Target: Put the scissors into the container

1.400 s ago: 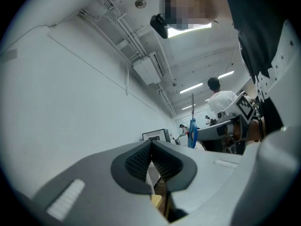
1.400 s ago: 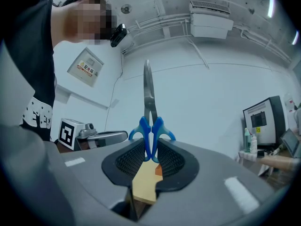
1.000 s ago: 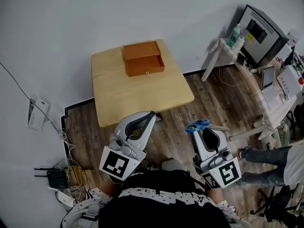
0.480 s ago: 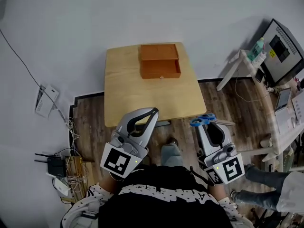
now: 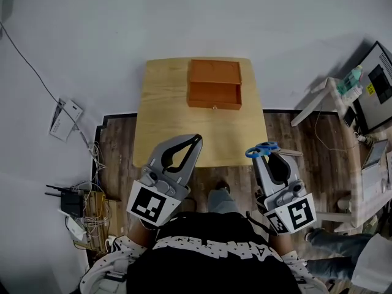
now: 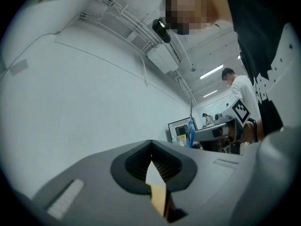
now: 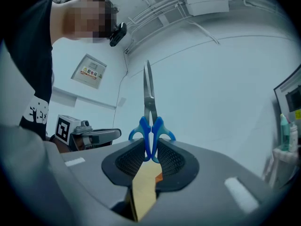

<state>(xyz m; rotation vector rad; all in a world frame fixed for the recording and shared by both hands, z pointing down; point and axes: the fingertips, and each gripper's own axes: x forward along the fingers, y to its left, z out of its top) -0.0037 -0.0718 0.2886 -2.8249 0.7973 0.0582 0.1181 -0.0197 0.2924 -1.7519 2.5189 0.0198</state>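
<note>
Right gripper view: scissors [image 7: 150, 124], blue-handled, blades shut and pointing away from the camera. They are clamped at the handles between the jaws of the right gripper [image 7: 151, 146], which are closed onto them.

Head view: the scissors are held in the air off the near edge of the desk [image 5: 165, 124], well apart from the container [image 5: 214, 84]. The container is an orange-brown wooden box standing at the far side of the desk. Whether its near section is an open drawer cannot be settled. The left gripper [image 5: 195, 141] is held beside the near desk edge, its jaws brought together with nothing between them.

Handling, as judged: the scissors would best be carried forward over the desk and laid along the container's length. They should be released only once low inside it, lest they drop or tip out.

Views compared: the container, the desk and the gap to be crossed are shown by the head view alone. The grip on the handles and the meeting of the left jaws are shown plainly only in the gripper views.
</note>
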